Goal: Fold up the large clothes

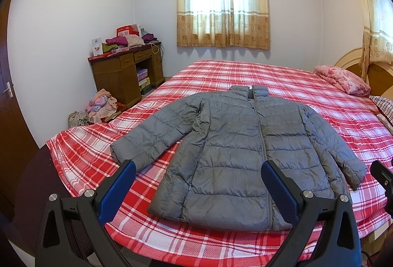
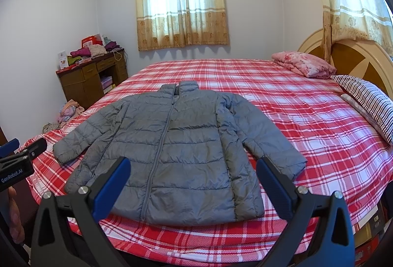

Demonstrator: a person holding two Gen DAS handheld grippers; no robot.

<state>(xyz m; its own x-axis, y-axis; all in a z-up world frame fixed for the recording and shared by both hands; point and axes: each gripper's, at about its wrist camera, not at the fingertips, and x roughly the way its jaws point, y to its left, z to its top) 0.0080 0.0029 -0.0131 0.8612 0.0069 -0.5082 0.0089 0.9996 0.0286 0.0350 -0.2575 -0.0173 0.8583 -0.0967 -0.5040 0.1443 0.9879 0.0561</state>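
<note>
Grey jacket [image 1: 235, 156] flat on bed [image 1: 307, 85], zipped, sleeves out. Left hand-held gripper [image 1: 199, 166] spread, empty. Right hand-held gripper [image 2: 194, 163] likewise.

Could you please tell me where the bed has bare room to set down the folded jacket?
Bare plaid sheet lies between the grey jacket and the pink quilt. Crowded along the striped pillow.

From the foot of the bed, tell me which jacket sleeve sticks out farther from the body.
The sleeve on the desk side. It angles well away from the grey jacket, with red plaid sheet showing between them. The headboard-side sleeve lies close along the body.
</note>
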